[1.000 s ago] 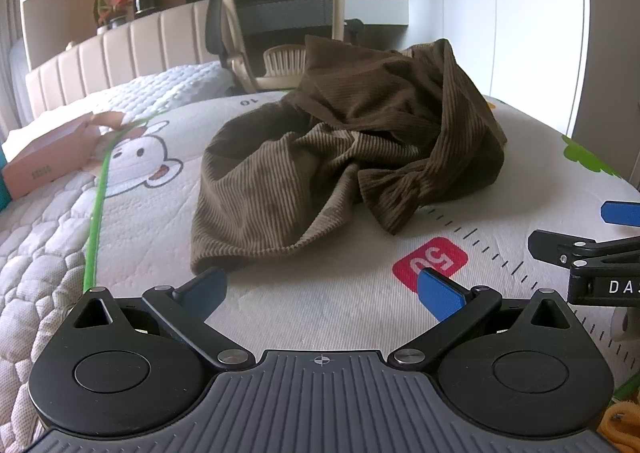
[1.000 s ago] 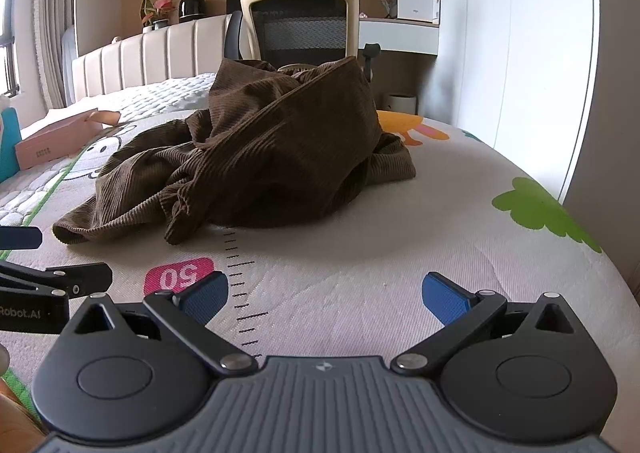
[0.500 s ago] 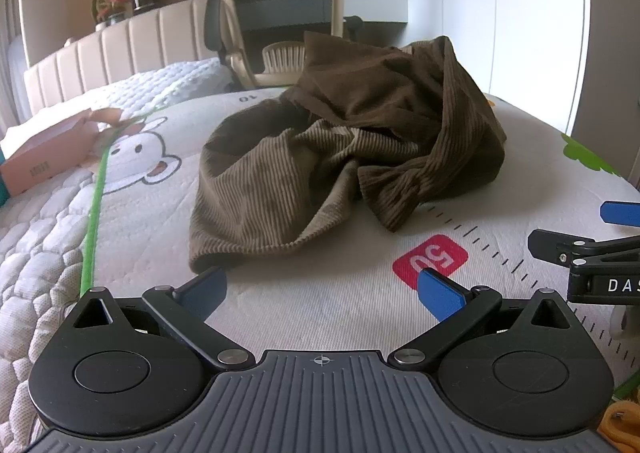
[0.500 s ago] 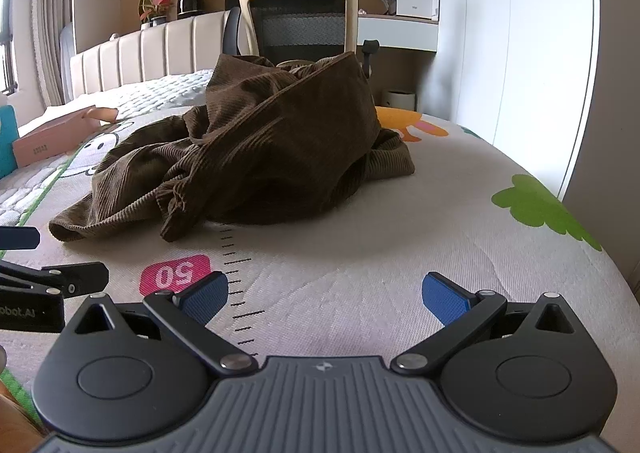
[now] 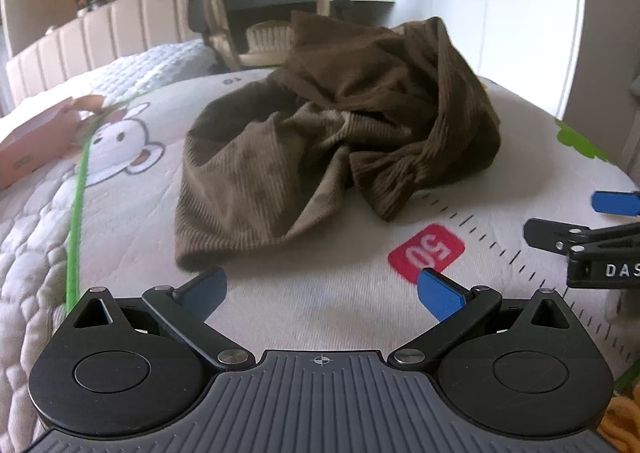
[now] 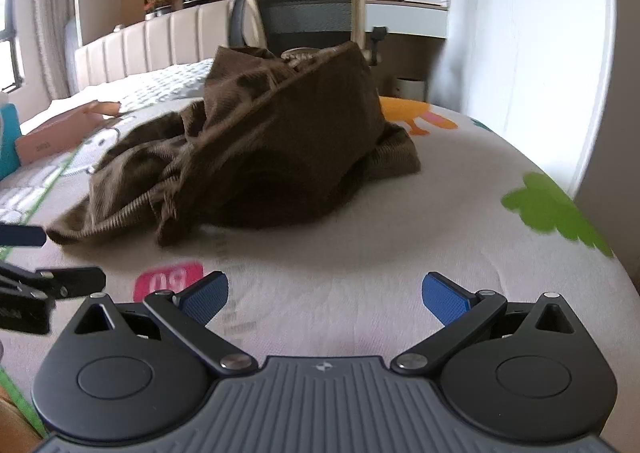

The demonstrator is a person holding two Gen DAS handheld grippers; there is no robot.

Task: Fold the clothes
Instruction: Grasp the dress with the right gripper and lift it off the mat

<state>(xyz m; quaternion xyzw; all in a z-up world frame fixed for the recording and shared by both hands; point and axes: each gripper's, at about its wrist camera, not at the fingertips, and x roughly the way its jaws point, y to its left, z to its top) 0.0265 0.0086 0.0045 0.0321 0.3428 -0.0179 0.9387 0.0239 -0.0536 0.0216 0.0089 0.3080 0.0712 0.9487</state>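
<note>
A crumpled brown corduroy garment (image 5: pixel 320 133) lies in a heap on a white cartoon-print bed cover (image 5: pixel 320 305); it also shows in the right wrist view (image 6: pixel 272 157). My left gripper (image 5: pixel 320 289) is open and empty, its left fingertip just short of the garment's near hem. My right gripper (image 6: pixel 324 293) is open and empty, a short way in front of the heap. Each gripper shows at the edge of the other's view: the right gripper (image 5: pixel 592 237) and the left gripper (image 6: pixel 36 253).
A pink cardboard box (image 5: pixel 32 141) lies at the left on the bed. An office chair (image 6: pixel 308 9) and a desk stand behind the bed, with a padded headboard (image 6: pixel 136 49) at the left. A white wall runs along the right, past the bed's edge.
Both grippers have moved forward toward the garment, which looks larger and nearer. Both stay open. The garment has not moved.
</note>
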